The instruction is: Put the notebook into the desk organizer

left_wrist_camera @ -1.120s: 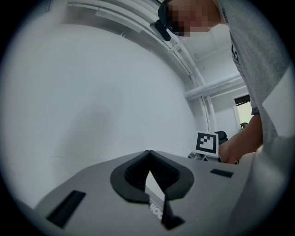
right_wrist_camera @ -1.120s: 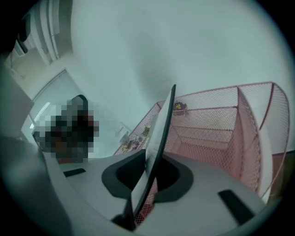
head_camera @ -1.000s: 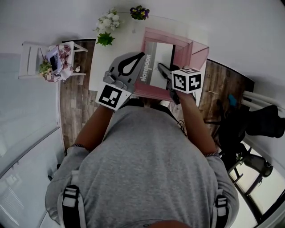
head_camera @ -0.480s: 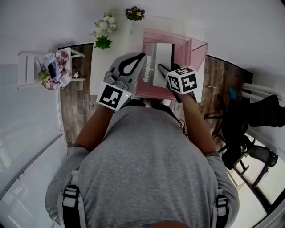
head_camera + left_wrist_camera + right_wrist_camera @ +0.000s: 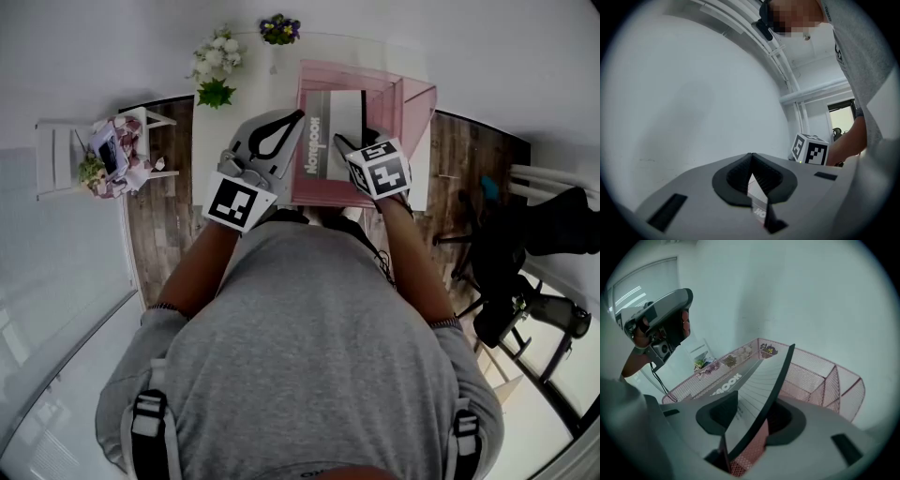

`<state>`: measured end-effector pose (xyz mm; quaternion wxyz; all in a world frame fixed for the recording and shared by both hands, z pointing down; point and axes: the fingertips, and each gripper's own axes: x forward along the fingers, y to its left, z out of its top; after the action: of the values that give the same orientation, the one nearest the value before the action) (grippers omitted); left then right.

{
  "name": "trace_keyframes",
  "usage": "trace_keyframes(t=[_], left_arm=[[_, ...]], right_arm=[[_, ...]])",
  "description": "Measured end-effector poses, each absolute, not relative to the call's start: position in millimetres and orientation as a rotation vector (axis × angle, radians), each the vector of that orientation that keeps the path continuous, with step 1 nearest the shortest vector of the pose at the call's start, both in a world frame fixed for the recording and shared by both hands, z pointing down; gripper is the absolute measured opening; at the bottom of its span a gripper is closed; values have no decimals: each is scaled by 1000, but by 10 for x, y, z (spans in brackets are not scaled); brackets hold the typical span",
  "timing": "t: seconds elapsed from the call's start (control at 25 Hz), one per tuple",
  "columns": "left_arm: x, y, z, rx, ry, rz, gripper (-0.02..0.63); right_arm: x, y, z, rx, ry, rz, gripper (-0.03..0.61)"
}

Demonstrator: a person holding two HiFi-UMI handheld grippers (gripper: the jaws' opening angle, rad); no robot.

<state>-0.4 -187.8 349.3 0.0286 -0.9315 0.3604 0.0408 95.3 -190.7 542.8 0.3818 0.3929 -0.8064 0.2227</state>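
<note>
Reads "Notebook" on the grey notebook (image 5: 323, 141) inside the pink mesh desk organizer (image 5: 412, 98). Pinched at its edge by left gripper (image 5: 751, 157). Loose between right gripper (image 5: 759, 401) jaws, just been opening, and rolled left since earlier.

The notebook (image 5: 315, 148) in the left claw (image 5: 296, 118) has a matt grey cover and ruled paper pages. Beside that claw, the desk organizer (image 5: 417, 101) is pink wire mesh.

A homely study, with white desk (image 5: 211, 131), potted flowers (image 5: 214, 54), plank floor (image 5: 159, 217)
</note>
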Motion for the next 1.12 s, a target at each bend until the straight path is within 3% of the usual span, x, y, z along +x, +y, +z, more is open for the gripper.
trace_keyframes(t=[0.8,0.96,1.12], left_arm=[[132,-1909,3601,-2887,1060,54,20],[185,-1870,3602,-2859,1036,21,20],[201,-1842,3605,-2860,1054,26,20]], right_arm=[[1032,-1957,5511,1049,-1964,515,287],[1023,-1993,5469,1061,-1935,436,377],[1065,-1999,5447,1056,-1916,373,379]])
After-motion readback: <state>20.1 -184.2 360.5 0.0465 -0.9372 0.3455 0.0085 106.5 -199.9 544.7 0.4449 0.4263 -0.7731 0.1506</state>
